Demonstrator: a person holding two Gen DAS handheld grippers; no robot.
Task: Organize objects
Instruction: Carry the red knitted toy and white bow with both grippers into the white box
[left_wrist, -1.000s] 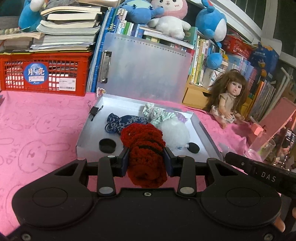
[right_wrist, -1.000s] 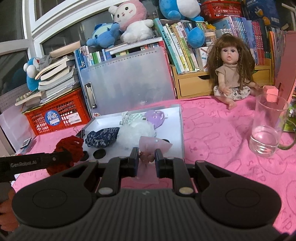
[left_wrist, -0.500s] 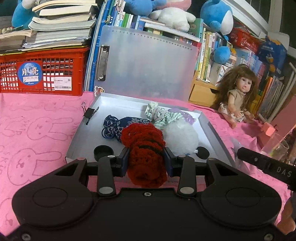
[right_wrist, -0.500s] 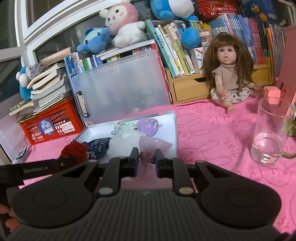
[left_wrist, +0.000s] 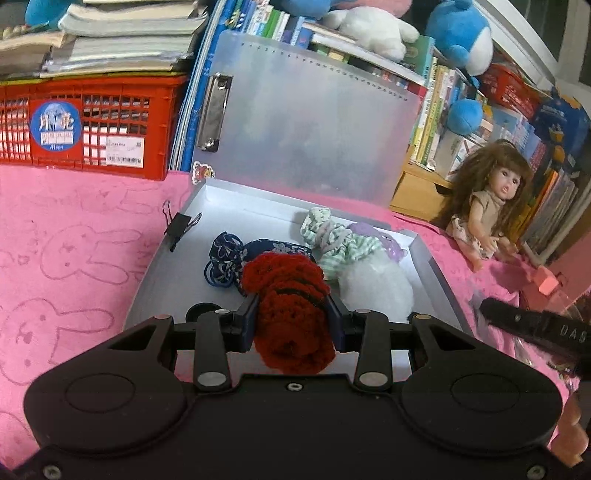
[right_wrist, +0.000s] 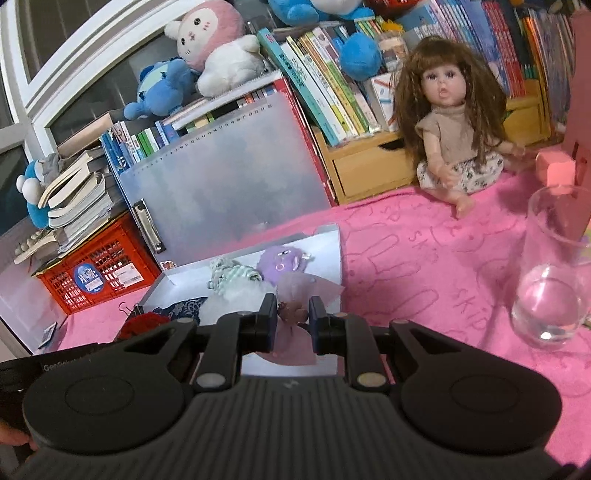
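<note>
The left gripper (left_wrist: 291, 319) pinches a red knitted scrunchie (left_wrist: 286, 295) over the near end of the open grey box (left_wrist: 439, 273), its free floor ahead-left, while the right gripper (right_wrist: 292, 319) grips a sheer pink pouch (right_wrist: 306, 290) above the box's near-right corner.

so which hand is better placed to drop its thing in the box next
Left, probably. Its gripper holds the red scrunchie directly over the open box; the right gripper holds the pink pouch nearer the box's corner.

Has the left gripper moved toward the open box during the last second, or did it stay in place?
Yes. The left gripper, shut on the red knitted scrunchie, moved forward toward the open box; its near rim is now hidden under the gripper body.
</note>
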